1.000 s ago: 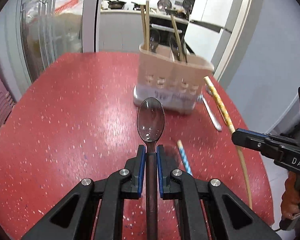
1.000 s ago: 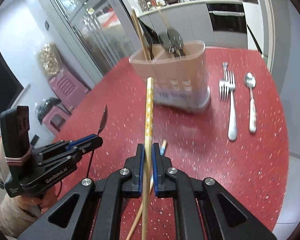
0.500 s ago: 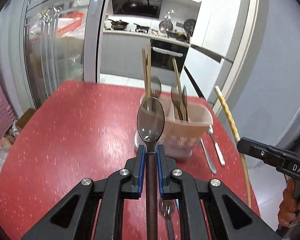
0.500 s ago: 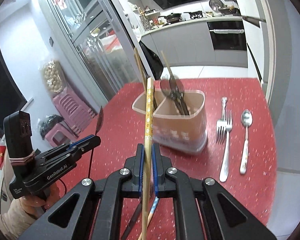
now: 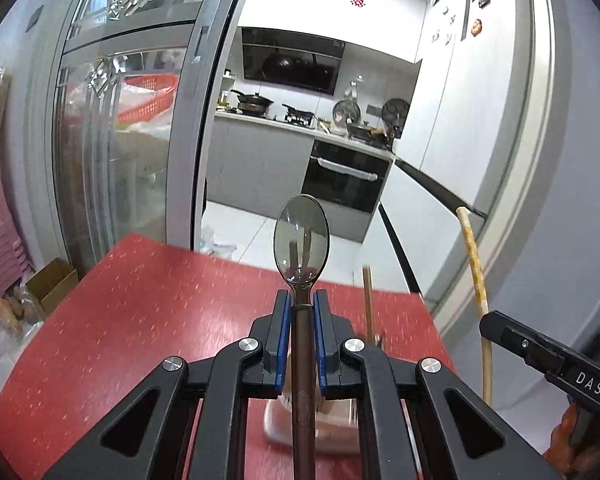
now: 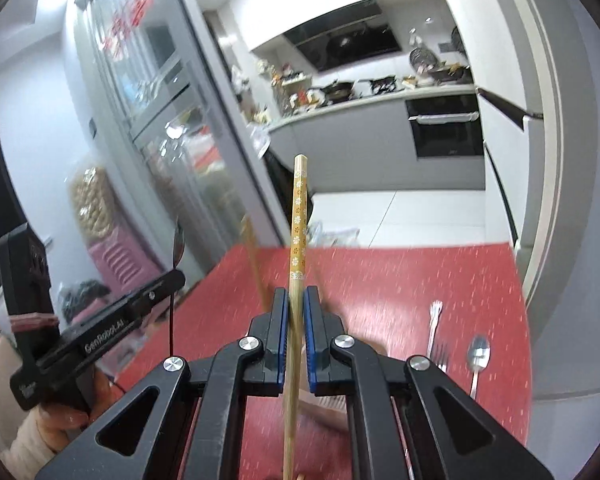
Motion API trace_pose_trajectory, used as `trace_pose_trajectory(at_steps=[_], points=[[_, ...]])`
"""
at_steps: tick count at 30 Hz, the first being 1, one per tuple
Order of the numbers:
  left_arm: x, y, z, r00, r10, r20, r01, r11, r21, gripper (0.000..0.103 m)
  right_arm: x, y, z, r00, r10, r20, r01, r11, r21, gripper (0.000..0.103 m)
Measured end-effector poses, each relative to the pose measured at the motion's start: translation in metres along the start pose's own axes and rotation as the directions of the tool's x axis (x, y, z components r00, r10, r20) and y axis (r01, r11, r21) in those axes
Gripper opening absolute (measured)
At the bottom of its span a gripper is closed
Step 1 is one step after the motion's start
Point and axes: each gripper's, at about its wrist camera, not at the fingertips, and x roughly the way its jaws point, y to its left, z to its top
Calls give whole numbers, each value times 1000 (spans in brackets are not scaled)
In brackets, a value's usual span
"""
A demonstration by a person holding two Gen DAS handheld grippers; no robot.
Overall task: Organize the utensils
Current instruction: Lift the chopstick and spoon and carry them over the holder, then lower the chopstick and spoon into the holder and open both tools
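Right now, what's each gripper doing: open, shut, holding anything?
Left gripper: shut on the dark spoon.
Right gripper: shut on the flower-patterned chopstick.

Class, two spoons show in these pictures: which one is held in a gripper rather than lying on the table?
The dark spoon, clamped by its handle in the left gripper; the silver spoon lies on the red table beside a fork.

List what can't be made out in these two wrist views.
- Utensil holder: left wrist view, mostly hidden behind the left gripper; its compartments can't be read.
- Spoon handle end: cut off by the bottom edge.
- Chopstick lower end: right wrist view, runs out of frame below the right gripper.
- Fork and metal spoon: motion-blurred, partly behind the gripper body.
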Motion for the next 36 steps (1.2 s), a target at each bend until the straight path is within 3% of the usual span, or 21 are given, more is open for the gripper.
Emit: trace_pose_trajectory(at_steps=[8,15,21,27,36], points=[[44,-15,9,998,10,58,-11,1000,8,36,39,-9,20,985,-121,123,125,992,-29,8],[68,-12,-5,994,18,105,-17,1000,-9,36,65,-13,15,969,-156,193,174,981,-82,8],[79,-8,-19,993,33,111,-32,999,-8,36,82,-9,-2,964,-176,199,209,965,-159,8],[81,-11,-34,995,51,91,-55,997,50,36,83,-10,-21,968,-177,176,211,957,-197,8],[78,-17,-52,995,97,34,-100,989,106,36,82,-10,-46,981,-167,102,186,957,-224,8]])
